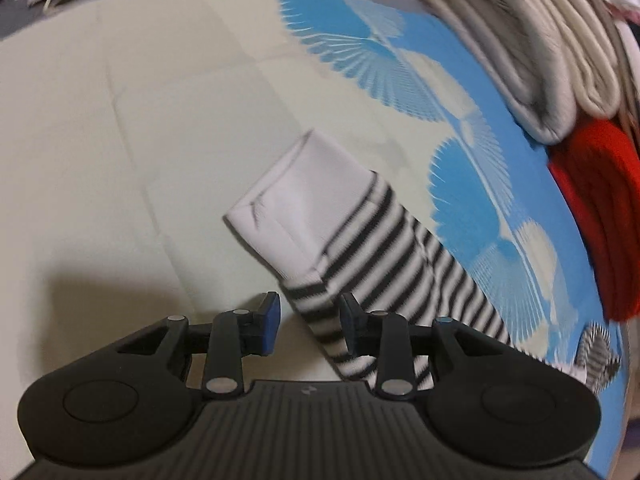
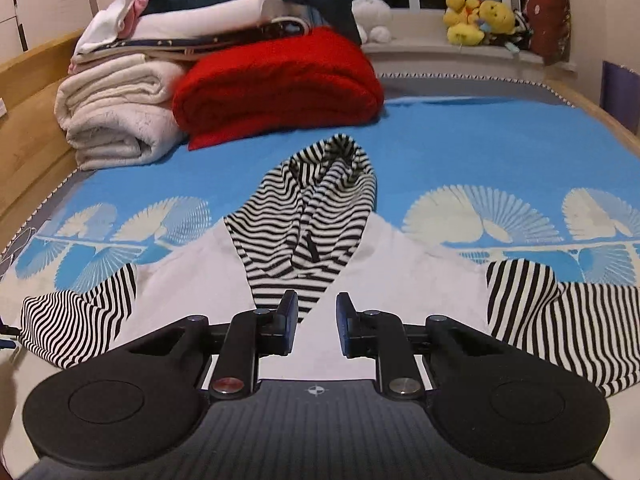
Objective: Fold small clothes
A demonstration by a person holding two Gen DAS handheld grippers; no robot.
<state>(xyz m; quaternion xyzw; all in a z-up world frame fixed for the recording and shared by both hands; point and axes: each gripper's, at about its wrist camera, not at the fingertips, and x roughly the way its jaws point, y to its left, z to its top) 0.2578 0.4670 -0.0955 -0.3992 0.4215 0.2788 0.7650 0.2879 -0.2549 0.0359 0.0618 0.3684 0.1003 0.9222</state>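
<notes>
A small white top with black-and-white striped hood and sleeves lies flat on the bed. In the right wrist view its striped hood (image 2: 316,216) points away from me, the white body (image 2: 200,280) spreads below it, and striped sleeves lie at the left (image 2: 76,324) and right (image 2: 560,320). My right gripper (image 2: 317,324) is open just above the body, below the hood. In the left wrist view one striped sleeve (image 1: 384,276) with a white cuff (image 1: 296,200) runs between the fingers of my open left gripper (image 1: 310,320), which hovers over its lower part.
A folded red blanket (image 2: 280,84) and a pile of folded white towels (image 2: 116,116) sit at the back left of the blue patterned bedspread (image 2: 480,152). A wooden bed frame (image 2: 28,152) borders the left. Stuffed toys (image 2: 480,20) sit on a far ledge.
</notes>
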